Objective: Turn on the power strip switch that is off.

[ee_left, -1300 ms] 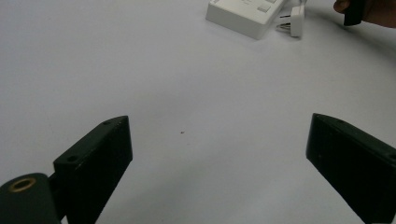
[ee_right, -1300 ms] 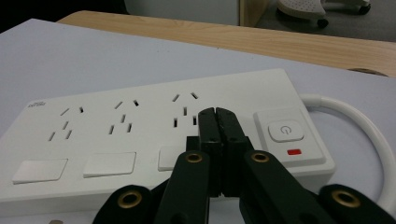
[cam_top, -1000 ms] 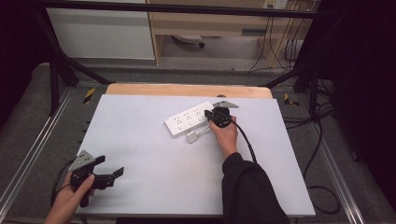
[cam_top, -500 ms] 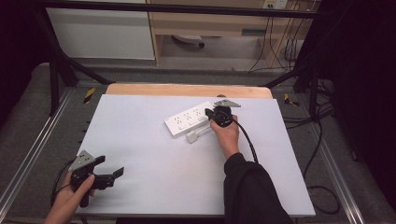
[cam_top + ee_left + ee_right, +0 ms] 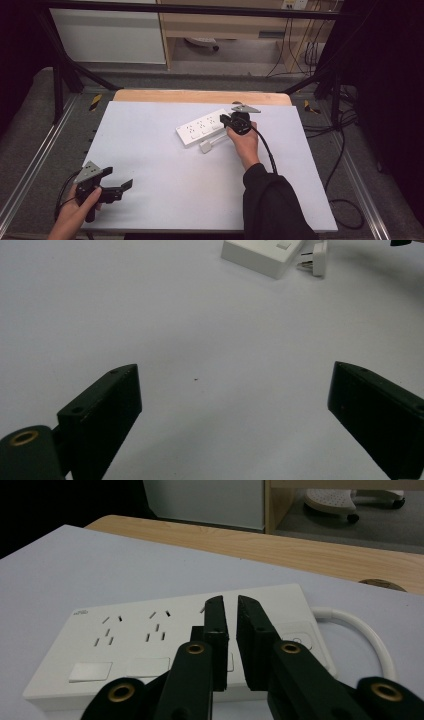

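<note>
A power strip lies on the table, right of centre toward the far edge. A plug rests just near of it. The right gripper sits over the strip's right end; the left gripper is at the near left corner, well apart.

Third socket of the power strip hidden behind the right gripper fingers

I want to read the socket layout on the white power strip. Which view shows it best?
The right gripper view: the power strip lies close, its socket holes and switches plain, behind the right gripper. The high view shows the whole strip small on the table. The left gripper view catches one far corner beside a white plug.
</note>
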Demonstrator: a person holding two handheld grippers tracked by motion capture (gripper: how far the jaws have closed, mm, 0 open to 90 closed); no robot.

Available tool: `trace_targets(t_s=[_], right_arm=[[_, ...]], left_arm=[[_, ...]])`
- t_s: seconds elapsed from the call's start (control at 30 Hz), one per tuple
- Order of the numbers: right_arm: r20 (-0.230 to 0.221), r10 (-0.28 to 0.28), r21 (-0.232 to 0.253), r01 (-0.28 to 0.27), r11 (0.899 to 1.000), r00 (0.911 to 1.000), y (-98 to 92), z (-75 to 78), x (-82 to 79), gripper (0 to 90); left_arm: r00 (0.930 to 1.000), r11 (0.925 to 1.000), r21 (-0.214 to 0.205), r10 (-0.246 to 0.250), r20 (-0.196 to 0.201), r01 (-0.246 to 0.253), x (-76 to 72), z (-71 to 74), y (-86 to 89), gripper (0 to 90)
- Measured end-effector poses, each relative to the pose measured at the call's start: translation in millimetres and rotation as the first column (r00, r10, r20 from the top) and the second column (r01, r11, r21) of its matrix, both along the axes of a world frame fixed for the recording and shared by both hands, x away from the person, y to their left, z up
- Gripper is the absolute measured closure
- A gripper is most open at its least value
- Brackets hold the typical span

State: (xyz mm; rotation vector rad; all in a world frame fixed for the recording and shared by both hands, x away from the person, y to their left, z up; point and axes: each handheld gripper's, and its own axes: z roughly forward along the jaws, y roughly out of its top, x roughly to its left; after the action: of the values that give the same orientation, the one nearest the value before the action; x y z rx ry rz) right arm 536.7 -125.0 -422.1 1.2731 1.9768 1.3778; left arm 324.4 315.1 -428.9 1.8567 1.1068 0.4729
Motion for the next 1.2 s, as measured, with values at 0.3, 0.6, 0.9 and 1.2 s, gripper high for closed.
trace_targets(t_s=[0.3,0.6,0.9,1.2], right_arm=[[0.002,-0.006,0.006,0.006,1.000,1.0000,-7.1,7.6,-2.2,72.5],[0.002,0.006,0.011,-0.006,1.000,1.0000,-13.8,20.2,-8.9,54.2],[-0.011,0.004,0.021,-0.003,1.000,0.9999,-23.8,36.0,-19.7,31.6],[-0.012,0.025,0.015,-0.025,1.000,0.9996,-32.1,52.7,-33.2,14.1]], left_arm=[[1.0000,1.0000,0.002,0.000,-0.001,0.000,-0.3,0.1,-0.1,7.2],[1.0000,1.0000,0.004,-0.001,-0.001,0.001,-0.4,0.0,-0.3,7.2],[1.0000,1.0000,0.009,-0.003,0.000,0.003,-0.5,-0.2,-1.0,7.2],[1.0000,1.0000,0.001,-0.006,0.002,0.006,-0.6,0.1,-1.3,7.1]])
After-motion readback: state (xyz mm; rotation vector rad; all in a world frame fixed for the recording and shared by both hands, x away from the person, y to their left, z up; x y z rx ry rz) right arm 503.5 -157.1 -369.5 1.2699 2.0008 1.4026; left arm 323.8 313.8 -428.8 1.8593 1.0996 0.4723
